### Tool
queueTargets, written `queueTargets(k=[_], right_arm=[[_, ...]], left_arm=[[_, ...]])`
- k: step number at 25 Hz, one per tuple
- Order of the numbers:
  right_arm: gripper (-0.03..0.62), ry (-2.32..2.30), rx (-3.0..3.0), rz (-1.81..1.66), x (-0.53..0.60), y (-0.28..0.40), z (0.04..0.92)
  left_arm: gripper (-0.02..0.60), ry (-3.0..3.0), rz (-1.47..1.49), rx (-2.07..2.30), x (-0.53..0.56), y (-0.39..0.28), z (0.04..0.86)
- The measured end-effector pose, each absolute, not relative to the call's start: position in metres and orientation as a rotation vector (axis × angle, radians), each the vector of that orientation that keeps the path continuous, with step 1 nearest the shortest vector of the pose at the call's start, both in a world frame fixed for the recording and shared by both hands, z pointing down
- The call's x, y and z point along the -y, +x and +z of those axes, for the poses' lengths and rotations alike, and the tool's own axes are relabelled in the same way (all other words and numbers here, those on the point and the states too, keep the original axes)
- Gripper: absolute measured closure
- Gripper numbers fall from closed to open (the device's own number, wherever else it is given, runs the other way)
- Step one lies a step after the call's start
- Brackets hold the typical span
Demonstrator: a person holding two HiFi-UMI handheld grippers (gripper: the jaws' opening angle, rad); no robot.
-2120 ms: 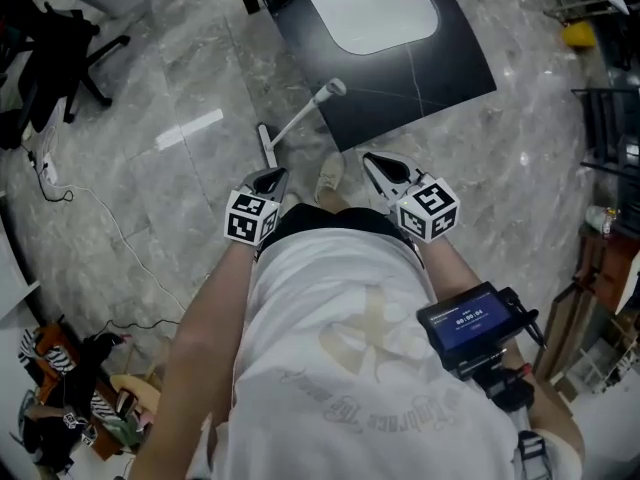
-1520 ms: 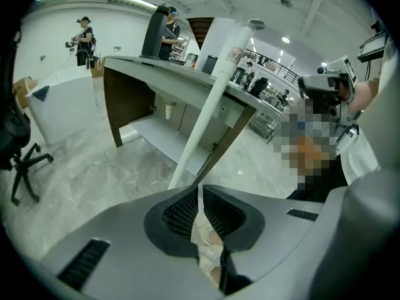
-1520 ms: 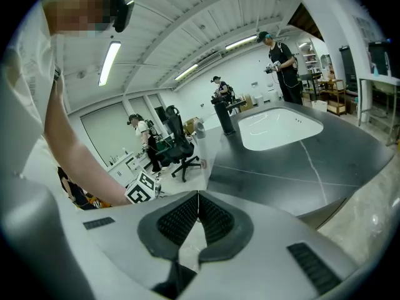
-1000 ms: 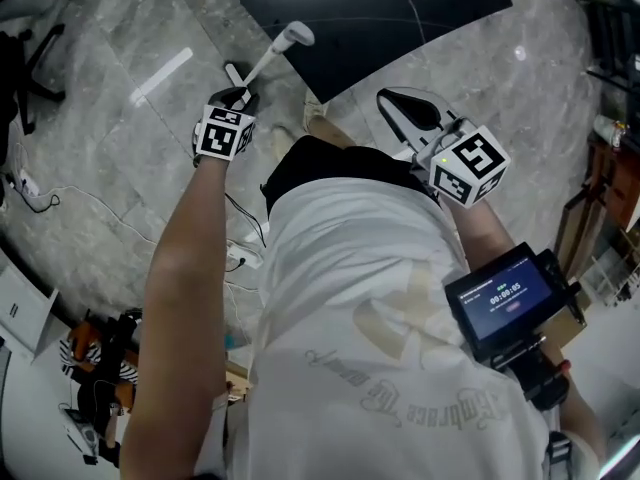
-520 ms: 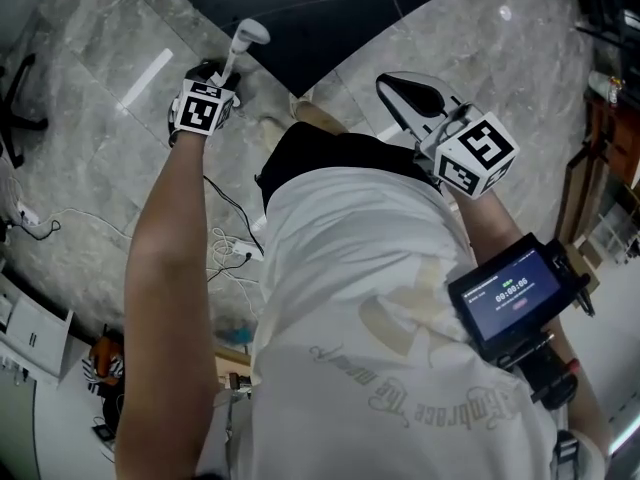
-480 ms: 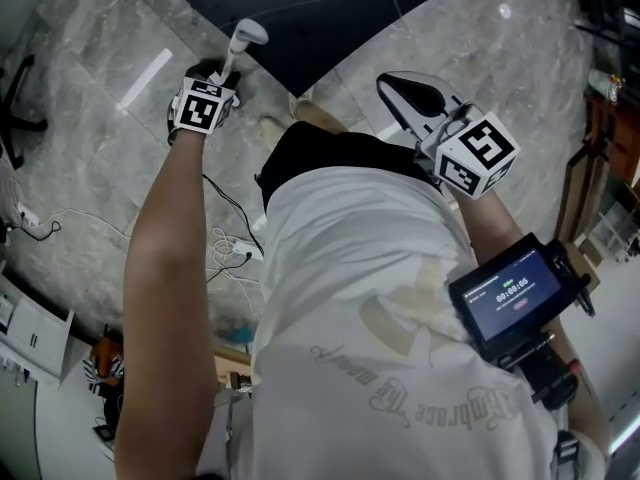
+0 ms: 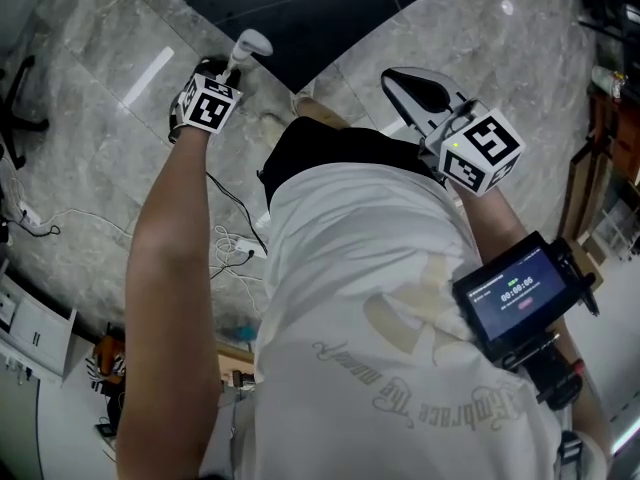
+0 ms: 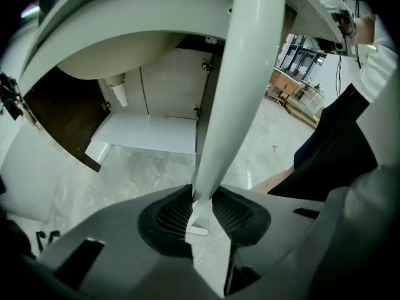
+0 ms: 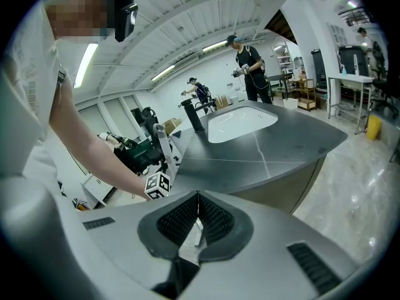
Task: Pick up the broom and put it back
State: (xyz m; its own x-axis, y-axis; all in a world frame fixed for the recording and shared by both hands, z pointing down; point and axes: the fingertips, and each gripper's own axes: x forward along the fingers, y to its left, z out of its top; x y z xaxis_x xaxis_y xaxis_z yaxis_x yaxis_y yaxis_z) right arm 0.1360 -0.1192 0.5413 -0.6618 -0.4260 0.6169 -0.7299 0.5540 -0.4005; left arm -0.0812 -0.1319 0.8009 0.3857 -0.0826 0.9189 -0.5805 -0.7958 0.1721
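The white broom handle stands nearly upright by the dark counter's edge. My left gripper points steeply down around it. In the left gripper view the handle runs from the top down between the ribbed pads. The left gripper is closing, and its pads press on the handle. My right gripper hovers to the right of my body, shut with nothing in it. In the right gripper view its tips meet, and the broom handle shows beyond. The broom's head is hidden.
A dark counter with a white sink stands ahead. The sink bowl's underside and drain pipe show beneath it. Cables lie on the marble floor by my left leg. Other people work behind the counter.
The left gripper reached out to the slanting broom handle and took hold of it. The handle now stands nearly upright. The right gripper drifted slightly right.
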Motion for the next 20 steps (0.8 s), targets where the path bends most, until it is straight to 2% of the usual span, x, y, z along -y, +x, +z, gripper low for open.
queueTargets(k=[10,20], right_arm=[[0.576,0.831,2.390,0.862,0.125,0.117,0.539],[0.576,0.733,2.425,0.821,0.114,0.104,0.530]], left_arm=[[0.486,2.157,1.435,0.725,0.100,-0.122,0.783],[0.488,2.117,1.274,0.945,0.070,-0.133,0.746]])
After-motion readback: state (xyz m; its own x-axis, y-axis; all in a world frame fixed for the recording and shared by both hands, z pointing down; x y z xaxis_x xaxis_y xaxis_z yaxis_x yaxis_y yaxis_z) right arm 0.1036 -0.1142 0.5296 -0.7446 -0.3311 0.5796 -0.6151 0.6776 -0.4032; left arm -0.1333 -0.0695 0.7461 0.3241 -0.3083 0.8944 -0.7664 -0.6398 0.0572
